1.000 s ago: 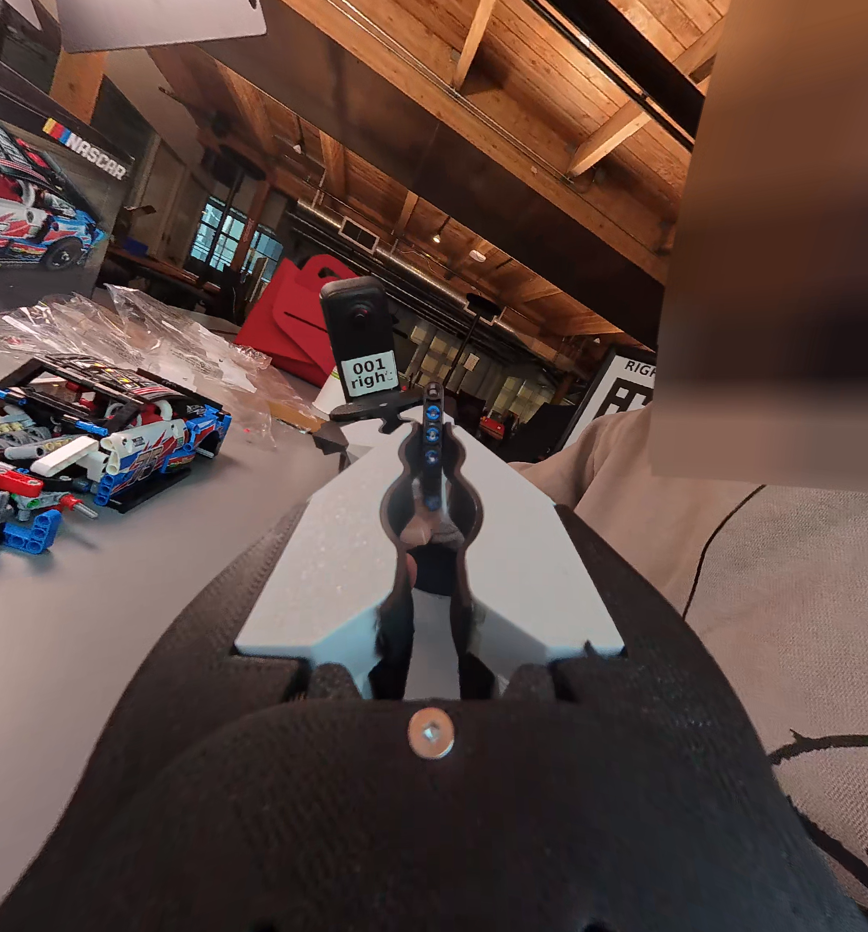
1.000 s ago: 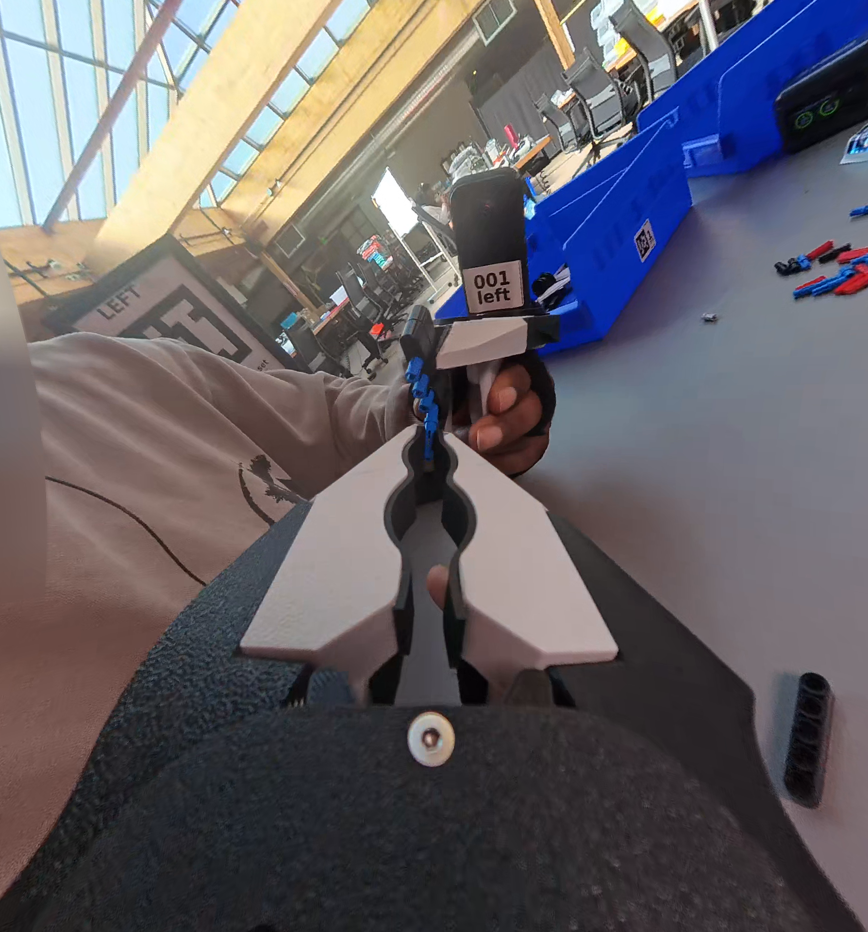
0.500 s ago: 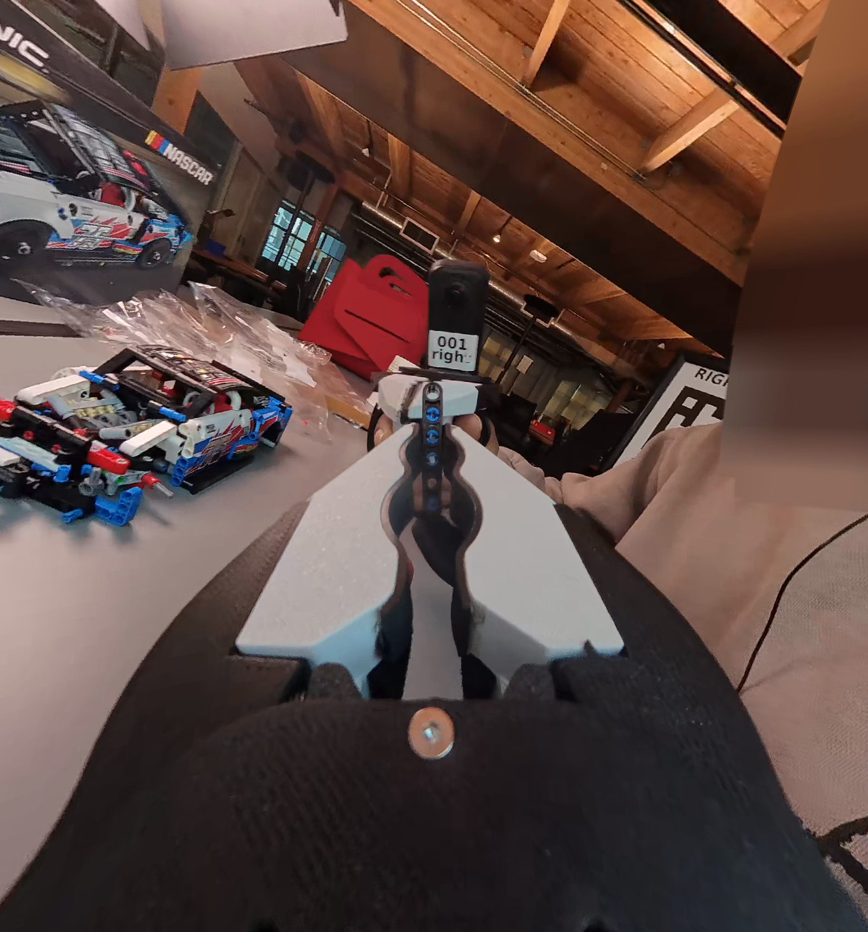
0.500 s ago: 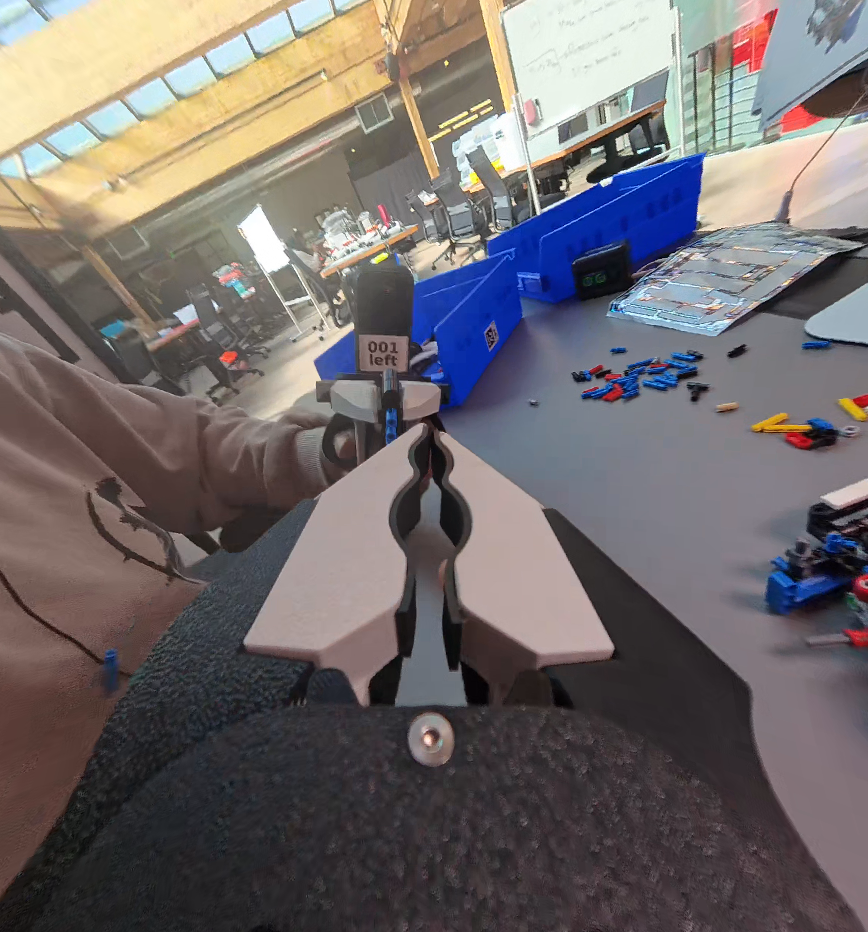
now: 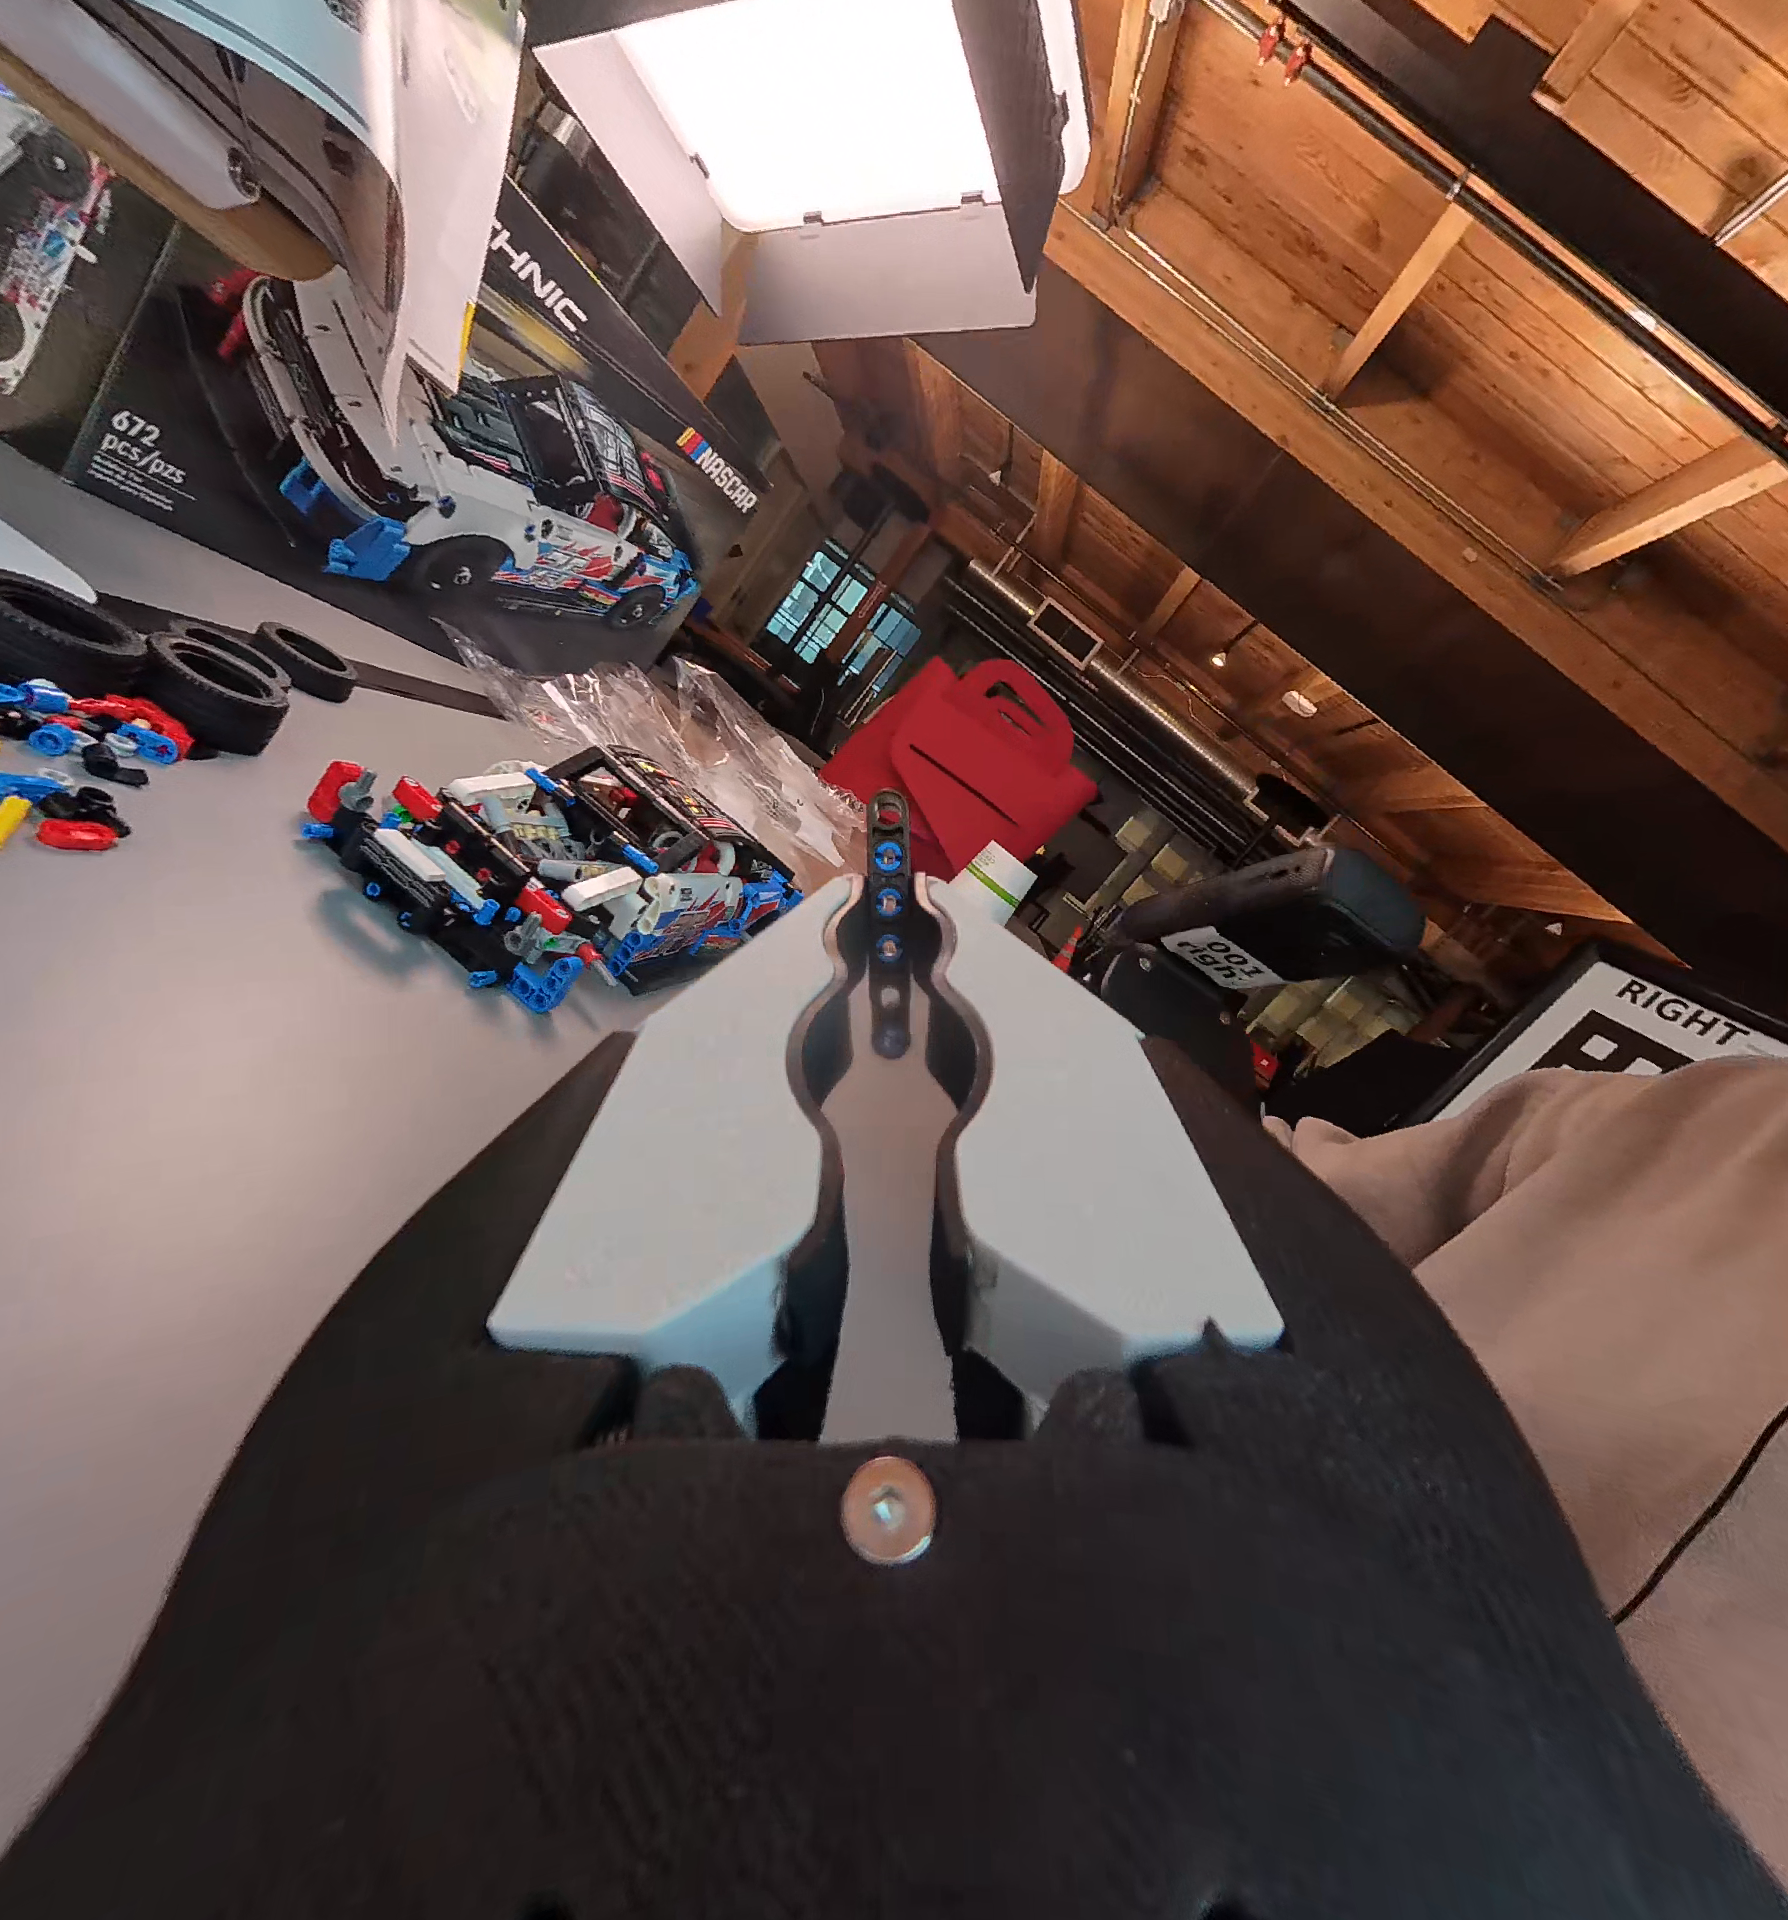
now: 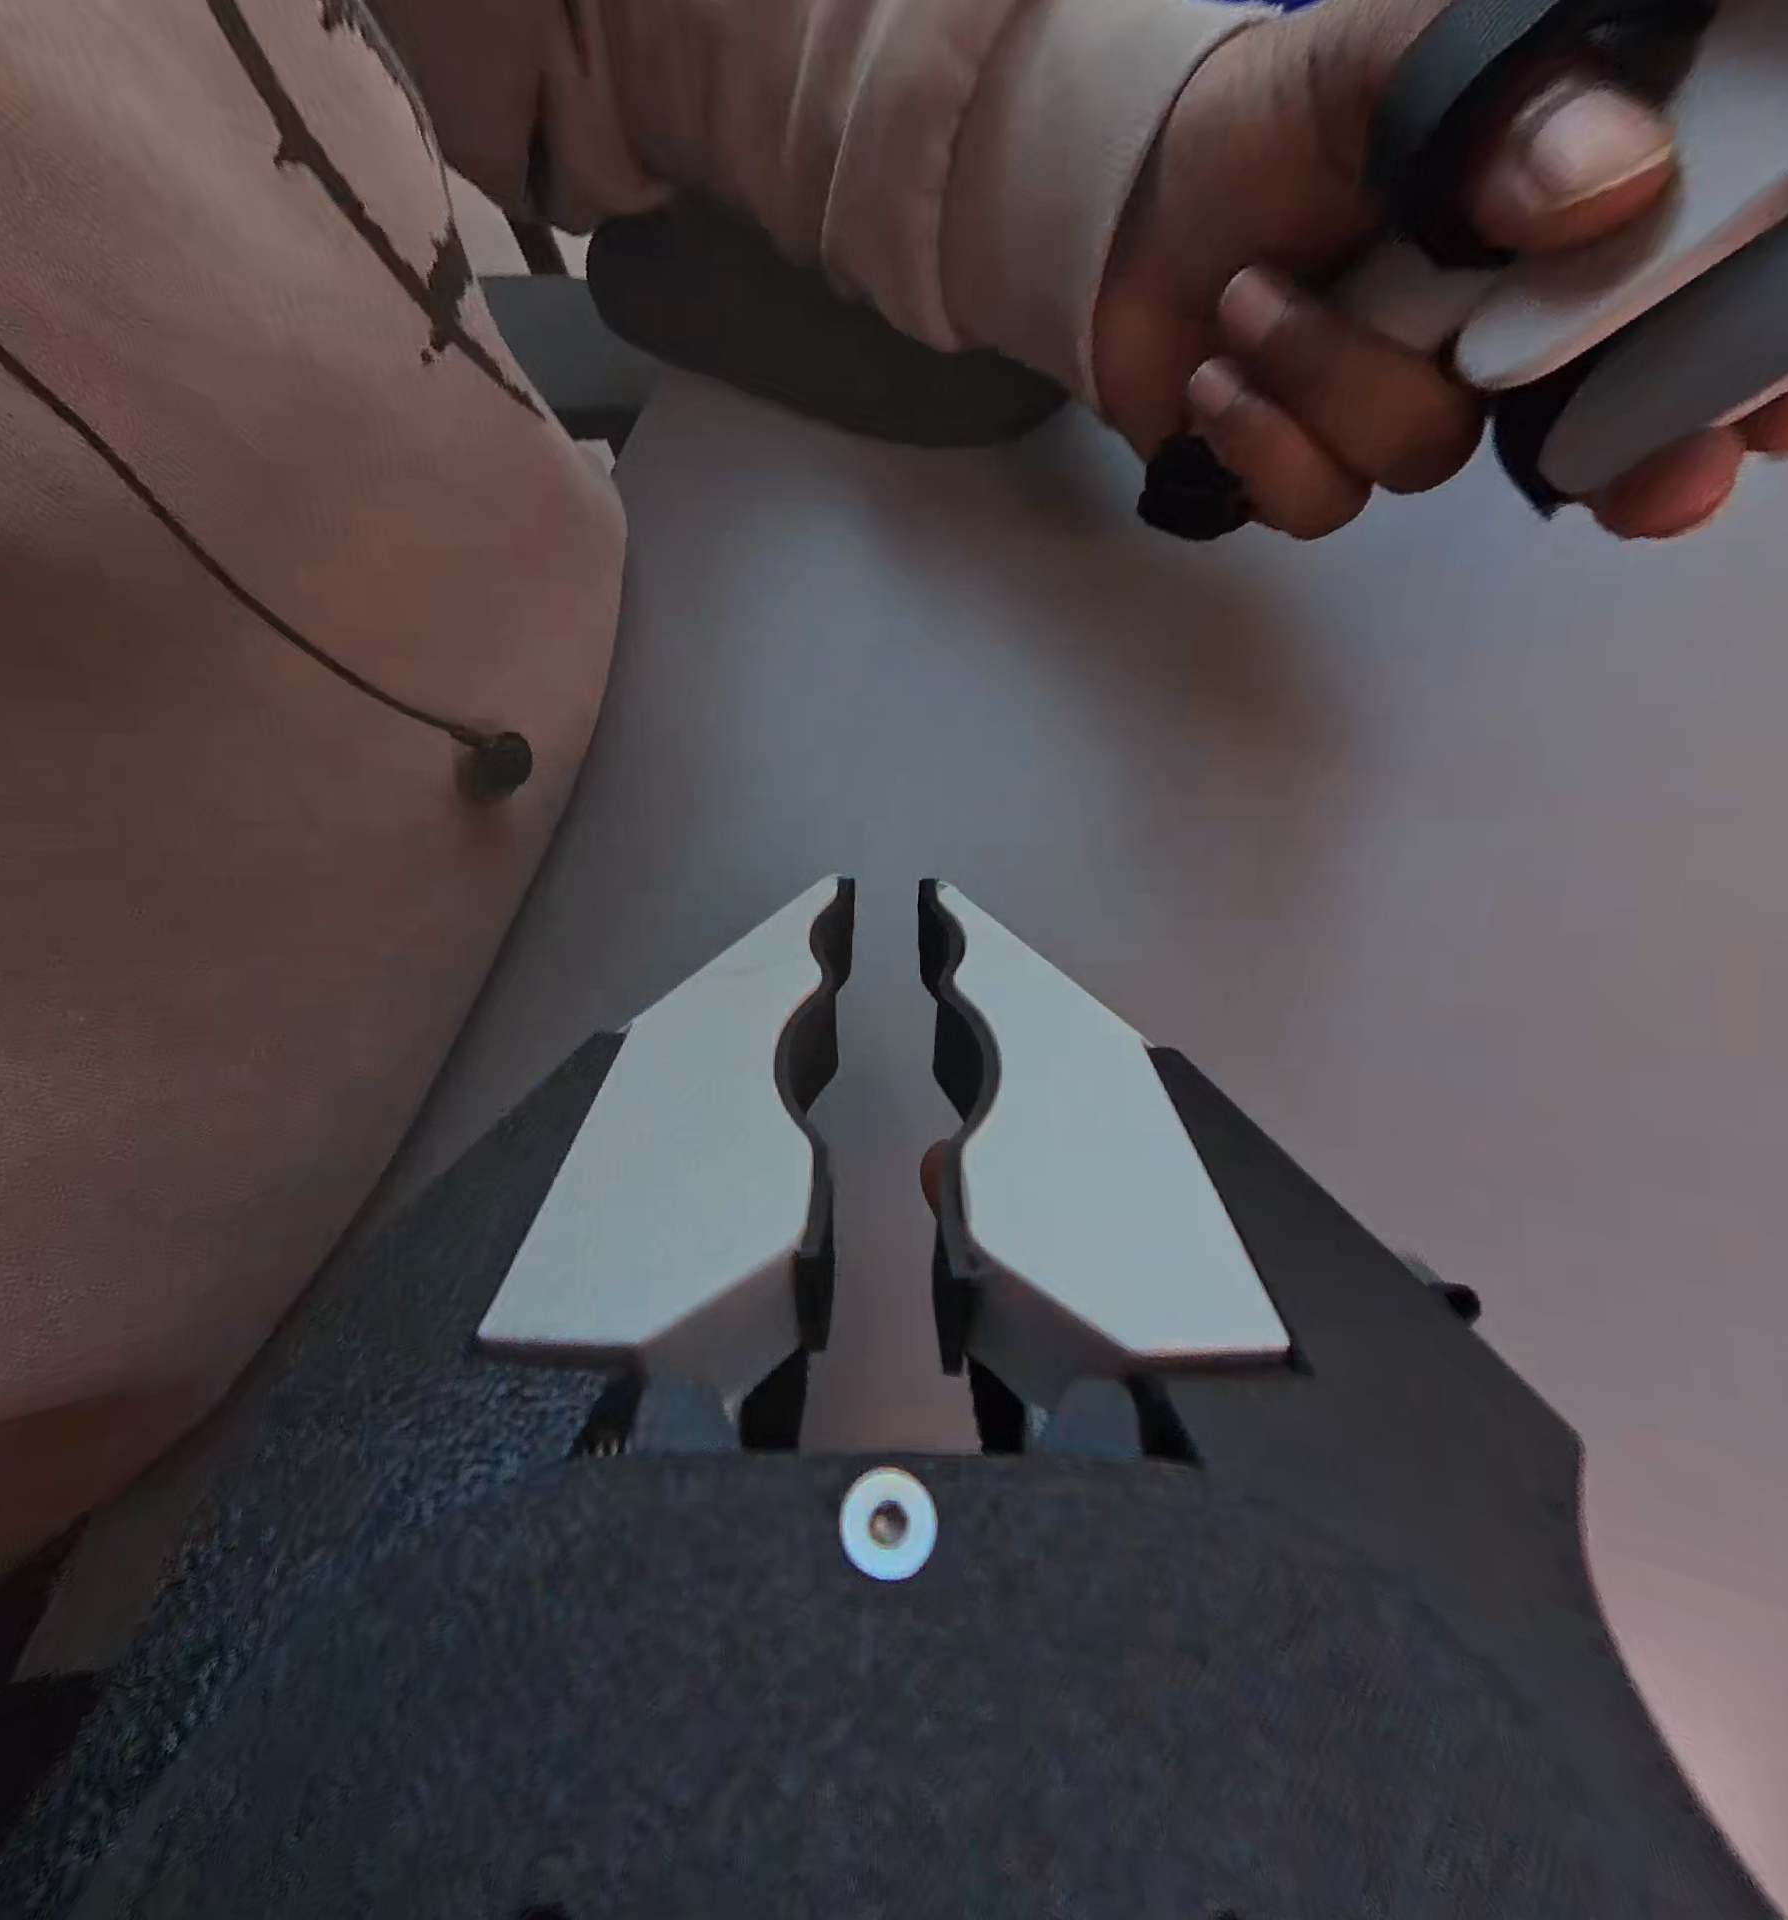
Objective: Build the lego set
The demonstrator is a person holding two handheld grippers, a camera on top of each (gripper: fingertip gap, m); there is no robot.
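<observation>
My left gripper [image 5: 888, 885] is shut on a thin black lego beam [image 5: 889, 831] with blue pins in its holes, and holds it upright above the grey table [image 5: 194, 1091]. The part-built lego car [image 5: 557, 883], black, white, blue and red, lies on the table ahead to the left. My right gripper [image 6: 887, 885] points down at the bare grey table [image 6: 1077, 727] near the person's torso; its jaws stand a little apart with nothing between them. The right gripper also shows farther off in the left wrist view [image 5: 1274, 914].
Black tyres [image 5: 90, 644] and loose coloured parts [image 5: 48, 758] lie at the far left. The lego box [image 5: 350, 436] stands behind, with clear plastic bags [image 5: 661, 707] and a red bag [image 5: 973, 769]. A lamp [image 5: 838, 125] hangs above. A hand [image 6: 1337, 395] grips the other gripper's handle. My right fingertips sit around 15 cm from my left ones.
The right gripper has drawn away from the beam, tipped down toward the table, and its jaws have parted slightly. The left gripper has swung so more of the table shows, still holding the beam.
</observation>
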